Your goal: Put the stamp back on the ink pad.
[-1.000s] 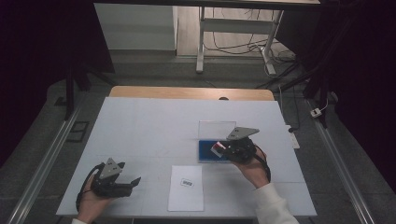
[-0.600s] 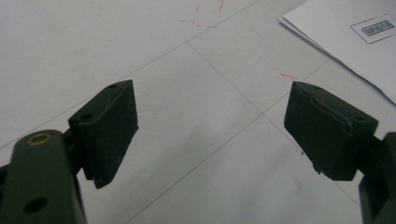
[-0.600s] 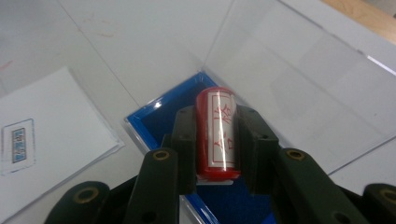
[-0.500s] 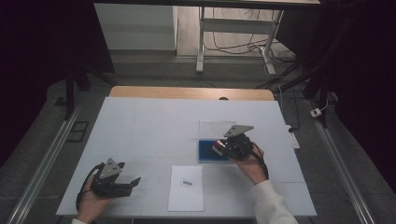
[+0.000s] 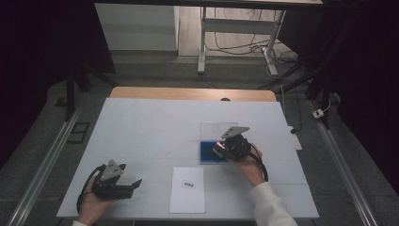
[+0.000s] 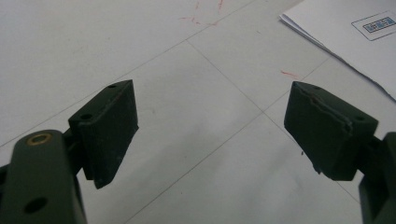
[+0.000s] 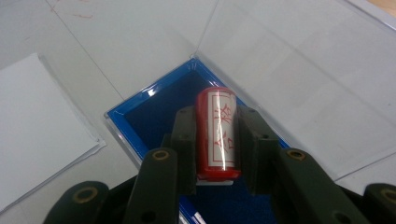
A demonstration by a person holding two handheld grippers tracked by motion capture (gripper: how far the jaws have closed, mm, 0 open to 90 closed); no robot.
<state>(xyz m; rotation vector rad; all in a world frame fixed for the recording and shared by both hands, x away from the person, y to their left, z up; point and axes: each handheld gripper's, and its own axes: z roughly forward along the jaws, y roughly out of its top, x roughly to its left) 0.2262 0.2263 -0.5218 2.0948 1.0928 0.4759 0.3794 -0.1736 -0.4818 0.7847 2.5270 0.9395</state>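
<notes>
— What have I got?
— A red cylinder stamp (image 7: 217,135) with a white label, clamped in my right gripper (image 7: 218,140), lengthwise along the jaws, over the blue tray (image 7: 154,112). Left gripper (image 6: 210,130) gapes empty

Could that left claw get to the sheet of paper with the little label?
Probably yes. The left claw is open, and bare table lies between it and the labelled paper sheet beside it; the right claw is busy over the blue tray.
</notes>
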